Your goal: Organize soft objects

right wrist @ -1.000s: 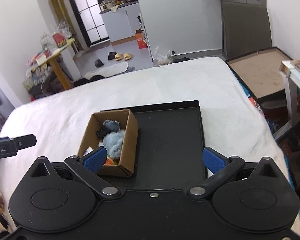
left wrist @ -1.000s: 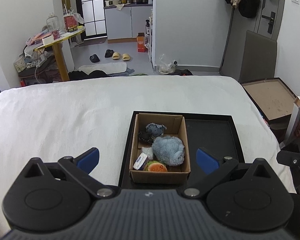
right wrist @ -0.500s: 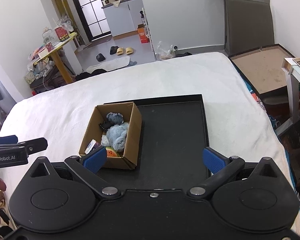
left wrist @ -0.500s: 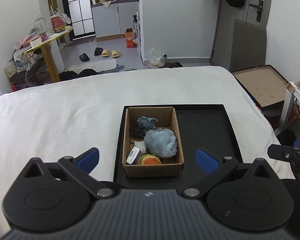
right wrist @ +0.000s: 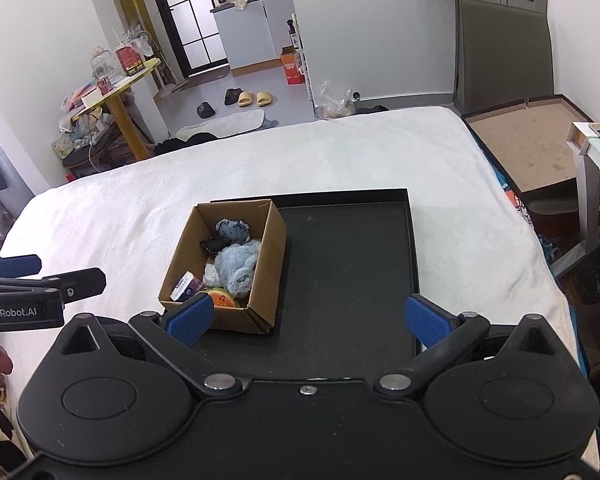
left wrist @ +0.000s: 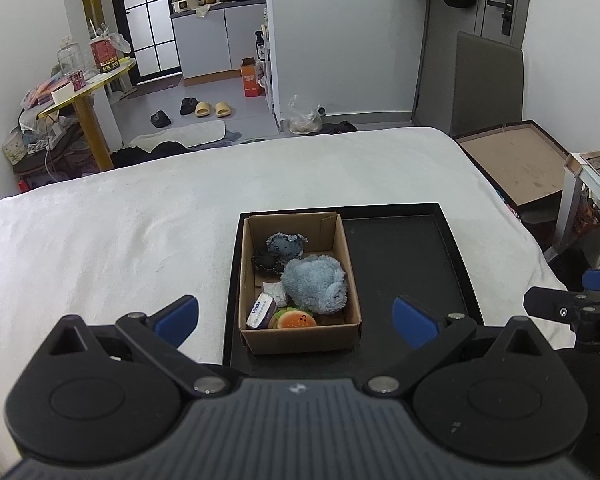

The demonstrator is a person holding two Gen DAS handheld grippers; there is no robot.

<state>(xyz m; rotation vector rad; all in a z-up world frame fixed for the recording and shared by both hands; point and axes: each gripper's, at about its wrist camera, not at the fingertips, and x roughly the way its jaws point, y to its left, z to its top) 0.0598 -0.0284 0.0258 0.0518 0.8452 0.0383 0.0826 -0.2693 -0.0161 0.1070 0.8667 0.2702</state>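
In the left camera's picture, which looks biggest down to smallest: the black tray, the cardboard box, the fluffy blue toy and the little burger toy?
1. black tray
2. cardboard box
3. fluffy blue toy
4. burger toy

All sit close together, so nearness barely skews the order.

1. I count one cardboard box point(left wrist: 300, 338) on one black tray point(left wrist: 404, 256).
2. Inside the box: two blue plush toys, the large one point(left wrist: 314, 285) and the small one point(left wrist: 286, 243).
3. Also inside: one burger plush point(left wrist: 296, 319), one tissue pack point(left wrist: 260, 310), one black item point(left wrist: 265, 261).
4. Two grippers, mine: left point(left wrist: 296, 316), right point(right wrist: 308, 316).
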